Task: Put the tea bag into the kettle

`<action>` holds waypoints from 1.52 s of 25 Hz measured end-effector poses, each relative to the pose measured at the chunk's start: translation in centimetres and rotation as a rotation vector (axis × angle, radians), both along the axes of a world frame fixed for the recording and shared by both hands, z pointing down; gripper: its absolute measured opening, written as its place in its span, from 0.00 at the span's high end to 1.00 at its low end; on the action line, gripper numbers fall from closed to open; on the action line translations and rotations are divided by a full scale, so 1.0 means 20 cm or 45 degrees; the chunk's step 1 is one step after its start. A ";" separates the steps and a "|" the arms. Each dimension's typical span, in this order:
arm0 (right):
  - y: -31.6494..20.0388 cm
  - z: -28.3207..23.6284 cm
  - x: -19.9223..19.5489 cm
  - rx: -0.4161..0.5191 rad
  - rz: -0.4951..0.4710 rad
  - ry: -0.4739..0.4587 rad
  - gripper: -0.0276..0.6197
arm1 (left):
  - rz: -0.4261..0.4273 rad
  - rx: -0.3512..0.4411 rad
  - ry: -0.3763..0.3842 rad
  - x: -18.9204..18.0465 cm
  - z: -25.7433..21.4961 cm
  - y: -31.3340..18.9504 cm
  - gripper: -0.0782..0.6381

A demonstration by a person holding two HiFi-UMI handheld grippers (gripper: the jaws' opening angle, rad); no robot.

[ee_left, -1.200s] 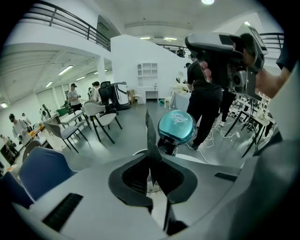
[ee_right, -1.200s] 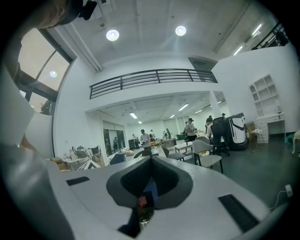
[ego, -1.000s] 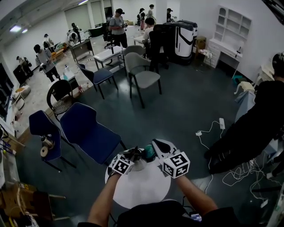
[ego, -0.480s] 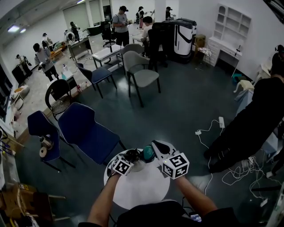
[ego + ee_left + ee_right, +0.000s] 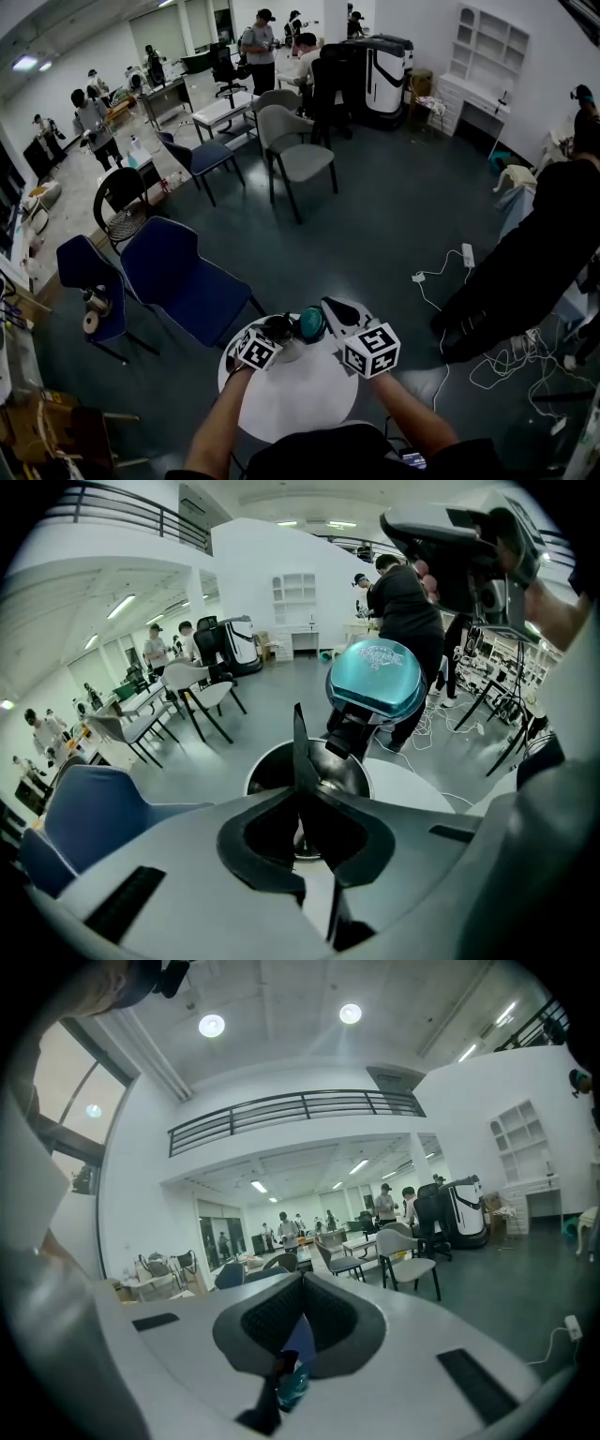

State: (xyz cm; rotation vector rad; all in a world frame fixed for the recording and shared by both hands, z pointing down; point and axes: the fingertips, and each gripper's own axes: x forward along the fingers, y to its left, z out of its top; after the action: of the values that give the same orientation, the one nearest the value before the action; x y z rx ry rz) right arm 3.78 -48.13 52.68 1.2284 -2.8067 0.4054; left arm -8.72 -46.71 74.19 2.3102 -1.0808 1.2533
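lid (image 5: pixel 377 675): teal | kettle (image 5: pixel 349 772): silver | tea bag (image 5: pixel 299 752): dark | table (image 5: pixel 300 398): white | chair (image 5: pixel 183 274): blue

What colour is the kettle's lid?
Teal. The lid stands open over the kettle; the left gripper view shows it best.

The kettle (image 5: pixel 278 330) stands on the table (image 5: pixel 292 392), chairs (image 5: pixel 178 272) behind it.

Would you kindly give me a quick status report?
Left hand-held gripper shut on tea bag over open kettle. Right hand-held gripper holds lid up. Nothing blocking.
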 end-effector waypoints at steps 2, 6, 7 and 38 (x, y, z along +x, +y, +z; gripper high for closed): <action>0.00 0.01 0.01 0.000 -0.003 0.001 0.93 | -0.007 0.002 0.007 0.01 0.00 0.00 0.85; 0.00 0.00 0.01 0.006 -0.007 -0.002 0.93 | -0.030 0.006 0.026 0.00 -0.02 0.01 0.85; 0.00 -0.01 0.00 0.008 -0.007 -0.002 0.93 | -0.027 0.007 0.026 0.00 -0.02 0.02 0.85; 0.04 0.01 -0.03 0.002 -0.029 0.014 0.93 | 0.019 0.059 0.080 0.00 -0.16 0.05 0.85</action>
State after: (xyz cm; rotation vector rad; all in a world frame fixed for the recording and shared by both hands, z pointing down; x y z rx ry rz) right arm 3.19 -47.34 52.97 1.1944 -2.8098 0.3940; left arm -8.75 -45.80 70.91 2.3791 -1.0843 1.1648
